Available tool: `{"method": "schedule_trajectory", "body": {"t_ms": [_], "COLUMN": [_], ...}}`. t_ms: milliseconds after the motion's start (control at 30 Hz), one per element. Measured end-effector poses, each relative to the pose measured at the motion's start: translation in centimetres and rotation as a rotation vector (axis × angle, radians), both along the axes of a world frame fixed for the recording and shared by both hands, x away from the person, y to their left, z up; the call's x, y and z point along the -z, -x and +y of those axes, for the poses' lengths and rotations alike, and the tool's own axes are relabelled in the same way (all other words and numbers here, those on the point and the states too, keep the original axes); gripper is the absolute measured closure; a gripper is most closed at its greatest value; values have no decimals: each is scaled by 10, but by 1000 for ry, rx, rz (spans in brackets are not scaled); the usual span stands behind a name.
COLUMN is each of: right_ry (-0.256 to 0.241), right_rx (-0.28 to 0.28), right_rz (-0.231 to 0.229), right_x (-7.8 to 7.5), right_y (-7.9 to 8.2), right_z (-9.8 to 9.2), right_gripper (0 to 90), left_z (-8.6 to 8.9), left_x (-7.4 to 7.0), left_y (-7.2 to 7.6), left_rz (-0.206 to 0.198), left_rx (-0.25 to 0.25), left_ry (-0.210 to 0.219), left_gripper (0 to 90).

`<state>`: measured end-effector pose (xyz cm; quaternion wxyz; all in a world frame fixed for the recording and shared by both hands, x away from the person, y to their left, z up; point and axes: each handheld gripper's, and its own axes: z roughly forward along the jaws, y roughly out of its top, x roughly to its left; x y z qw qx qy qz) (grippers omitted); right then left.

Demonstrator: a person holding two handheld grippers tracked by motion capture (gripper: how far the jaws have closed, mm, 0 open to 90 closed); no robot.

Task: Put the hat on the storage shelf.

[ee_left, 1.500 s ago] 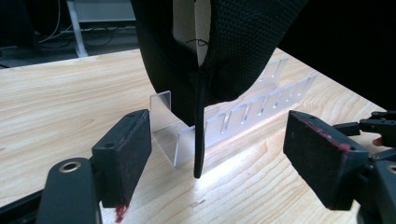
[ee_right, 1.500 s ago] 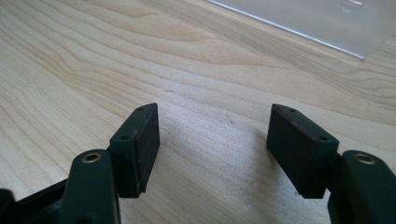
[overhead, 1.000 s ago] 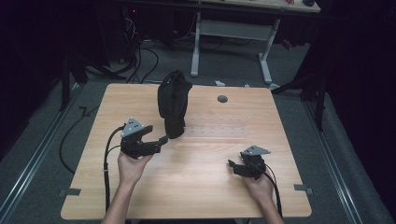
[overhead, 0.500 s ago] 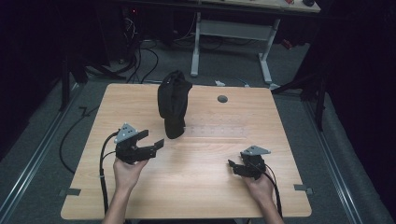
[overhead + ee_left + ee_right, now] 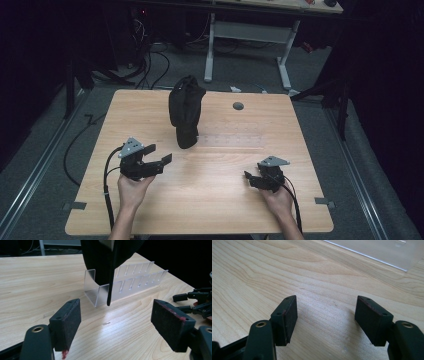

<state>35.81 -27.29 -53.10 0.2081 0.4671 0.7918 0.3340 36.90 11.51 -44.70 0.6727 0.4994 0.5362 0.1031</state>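
A black fabric bag (image 5: 185, 115) stands upright at the left end of a clear acrylic slotted rack (image 5: 230, 140) on the wooden table (image 5: 215, 210). In the left gripper view the bag (image 5: 110, 255) hangs into the rack (image 5: 130, 282), a short way ahead of the pads. My left gripper (image 5: 160, 153) (image 5: 117, 320) is open and holds nothing, to the near left of the bag. At the table's near right my right gripper (image 5: 250, 179) (image 5: 327, 317) hovers low over bare wood, open, its jaws wide apart. It also shows far right in the left gripper view (image 5: 197, 300).
A round grey grommet (image 5: 238, 106) sits in the tabletop behind the rack. Black cables (image 5: 107, 180) trail from each gripper toward the near edge. A white-legged desk frame (image 5: 250, 35) and floor cables lie beyond the table.
My left gripper has drawn back a little from the bag, toward the near left. The right gripper and the bag have stayed put.
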Motion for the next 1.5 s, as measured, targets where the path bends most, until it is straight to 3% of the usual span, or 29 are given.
{"method": "schedule_trajectory", "body": {"t_ms": [1100,1500], "right_ry": [-2,0], "right_rx": [2,0], "right_rz": [1,0], "right_x": [0,0], "right_y": [0,0], "right_z": [0,0], "right_gripper": [348,349], "left_z": [10,12], "left_x": [24,37], "left_y": [9,11], "left_rz": [57,80], "left_rx": [-7,-14], "left_ry": [45,40], "left_gripper": [244,250]}}
